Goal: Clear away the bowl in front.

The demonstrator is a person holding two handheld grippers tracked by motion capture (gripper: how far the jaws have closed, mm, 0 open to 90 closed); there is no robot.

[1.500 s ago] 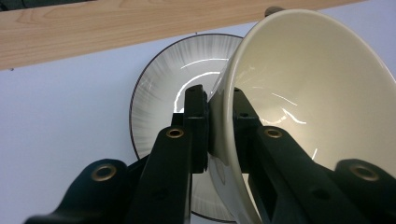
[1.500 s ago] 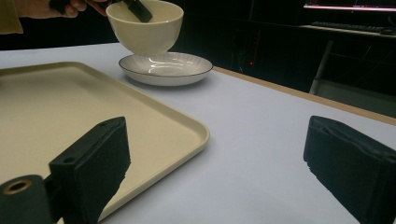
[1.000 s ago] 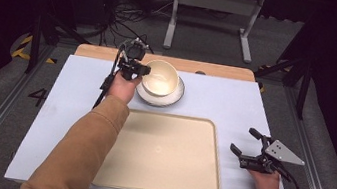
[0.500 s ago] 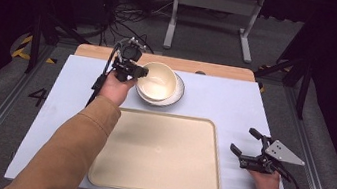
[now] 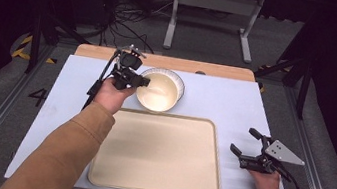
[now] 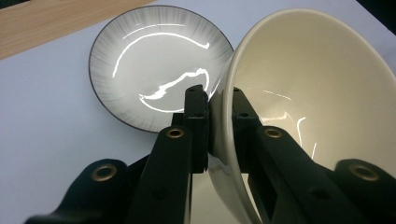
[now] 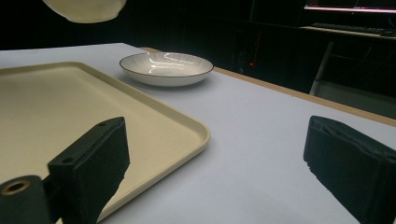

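While the left gripper is pinching the rim of the cream bowl and holding it in the air above the dark-rimmed plate, the step looks like carrying it to the beige tray; next it is probably needing a level lowering. The right gripper is resting wide apart, empty. Counting: one bowl, one plate, one tray.

Black jaws pinch the cream bowl's rim (bowl tilted) above a dark-rimmed plate.
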